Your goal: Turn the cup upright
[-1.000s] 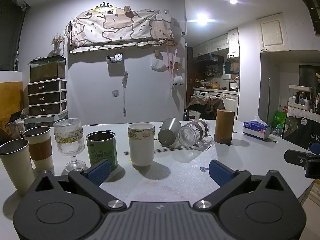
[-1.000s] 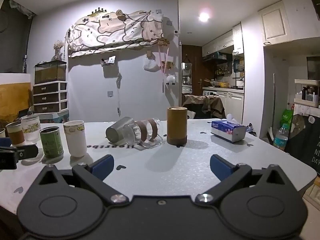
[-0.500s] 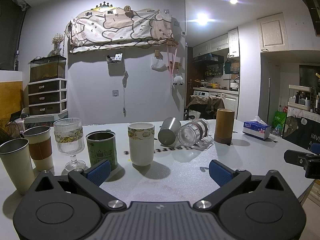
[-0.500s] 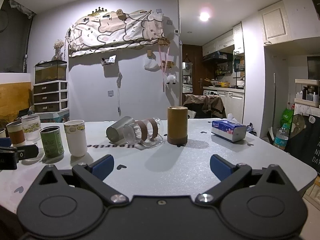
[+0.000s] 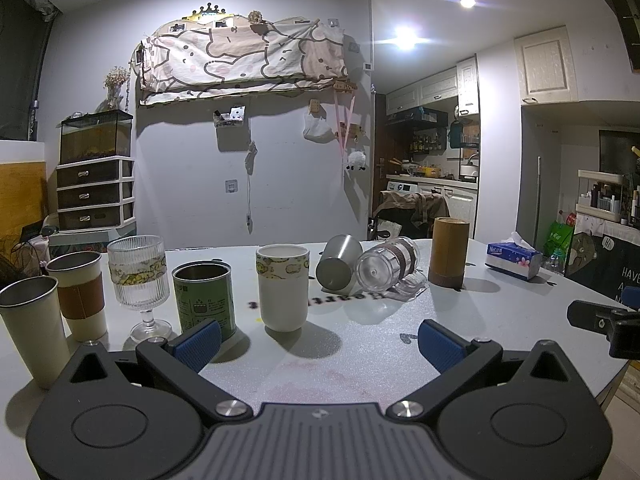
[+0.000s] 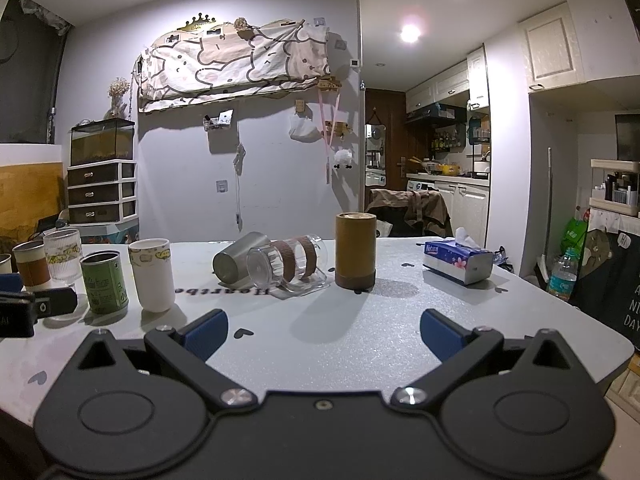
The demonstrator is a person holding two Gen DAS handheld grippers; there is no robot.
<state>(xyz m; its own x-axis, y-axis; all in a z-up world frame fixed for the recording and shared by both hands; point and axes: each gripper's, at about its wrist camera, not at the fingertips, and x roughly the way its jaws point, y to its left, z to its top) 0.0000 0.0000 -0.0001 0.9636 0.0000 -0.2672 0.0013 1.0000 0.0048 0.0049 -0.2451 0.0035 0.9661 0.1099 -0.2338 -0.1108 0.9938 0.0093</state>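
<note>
Though cylindrical, steel cup toppled

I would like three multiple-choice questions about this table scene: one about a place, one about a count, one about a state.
1. Where does the blue tissue pack lie?
A. right of the tall brown cylinder cup
B. between the green tin cup and the white ceramic cup
C. on the drawers

2. How many cups lie on their sides?
A. none
B. two
C. five

3. How is the right gripper?
A. shut on a cup
B. open, holding nothing
C. out of view

Answers: 1 A, it lies past the cylinder, toward the table's right edge. 2 B, the steel cup and the clear glass cup with brown bands. 3 B, its blue pads stand wide apart over bare table.
</note>
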